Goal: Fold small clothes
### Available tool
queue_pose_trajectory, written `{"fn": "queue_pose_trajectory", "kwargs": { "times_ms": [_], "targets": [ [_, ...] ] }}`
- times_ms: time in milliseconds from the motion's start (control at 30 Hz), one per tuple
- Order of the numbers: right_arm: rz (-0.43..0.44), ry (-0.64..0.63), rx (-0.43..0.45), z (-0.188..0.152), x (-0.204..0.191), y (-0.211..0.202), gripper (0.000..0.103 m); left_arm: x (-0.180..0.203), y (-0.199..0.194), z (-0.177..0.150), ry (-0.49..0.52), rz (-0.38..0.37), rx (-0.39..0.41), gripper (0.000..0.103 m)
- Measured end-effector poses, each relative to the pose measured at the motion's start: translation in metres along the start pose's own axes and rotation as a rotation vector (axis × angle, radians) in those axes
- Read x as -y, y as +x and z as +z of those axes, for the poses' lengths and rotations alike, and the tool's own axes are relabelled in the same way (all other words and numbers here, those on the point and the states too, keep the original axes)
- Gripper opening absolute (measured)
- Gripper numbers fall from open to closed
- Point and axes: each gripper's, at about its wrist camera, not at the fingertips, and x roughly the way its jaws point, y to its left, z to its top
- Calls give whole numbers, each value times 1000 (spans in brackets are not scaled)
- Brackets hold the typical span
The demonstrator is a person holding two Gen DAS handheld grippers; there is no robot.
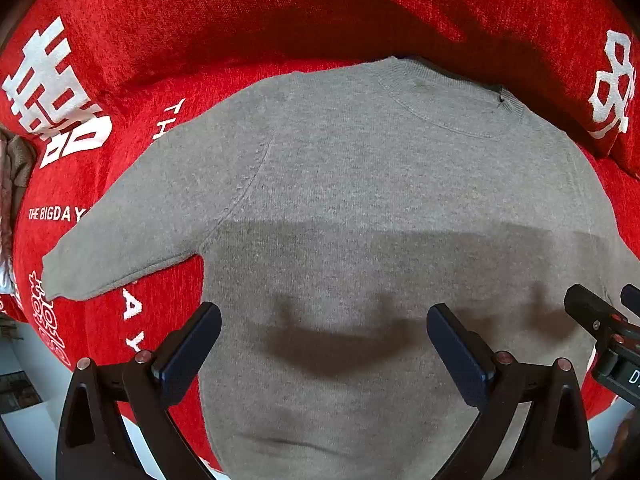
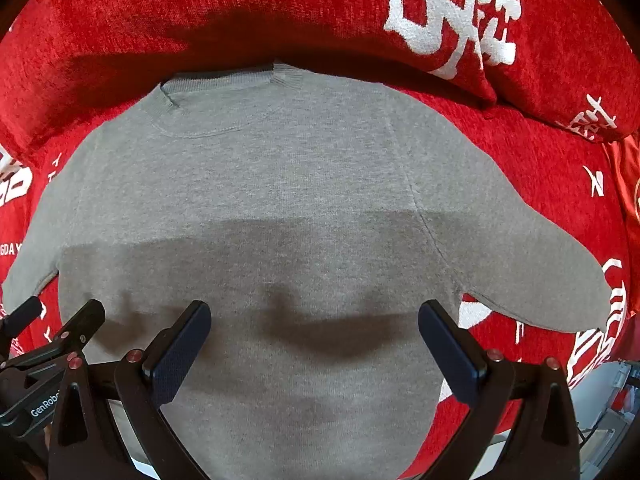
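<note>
A small grey knitted sweater (image 1: 360, 184) (image 2: 256, 184) lies flat on a red cover, collar away from me and both sleeves spread out to the sides. My left gripper (image 1: 324, 316) hovers open above the sweater's lower body, nothing between its fingers. My right gripper (image 2: 314, 314) hangs open over the same lower part, also holding nothing. The right gripper's fingertips (image 1: 588, 308) show at the right edge of the left wrist view; the left gripper's fingertips (image 2: 86, 316) show at the left edge of the right wrist view. Shadows of both grippers fall on the sweater.
The red plush cover (image 1: 152, 80) (image 2: 540, 168) with white printed characters and letters lies under the sweater. A raised red cushion (image 1: 280, 8) (image 2: 200, 4) runs along the far side behind the collar. A pale floor (image 1: 36, 420) shows beyond the near edge.
</note>
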Motion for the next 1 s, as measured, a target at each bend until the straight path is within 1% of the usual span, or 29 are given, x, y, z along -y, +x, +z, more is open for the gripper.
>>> {"fn": "queue_pose_trajectory", "kwargs": {
  "times_ms": [33, 100, 233, 400, 433, 767, 1000],
  "targets": [
    [1, 0, 0, 0, 1, 0, 103, 0, 1, 0, 1, 22, -11, 103],
    [0, 0, -1, -1, 1, 0, 103, 0, 1, 1, 0, 38, -29, 103],
    [-3, -3, 0, -2, 2, 0, 103, 1, 0, 0, -6, 24, -35, 103],
    [-2, -4, 0, -2, 2, -1, 103, 0, -2, -2, -2, 30, -34, 103],
    [-2, -5, 0, -2, 2, -1, 103, 0, -1, -2, -4, 10, -28, 103],
    [-6, -8, 1, -2, 2, -3, 103, -2, -1, -2, -5, 5, -17, 103],
    [-7, -10, -2, -1, 0, -3, 103, -6, 1, -2, -16, 19, -3, 103]
  ]
}}
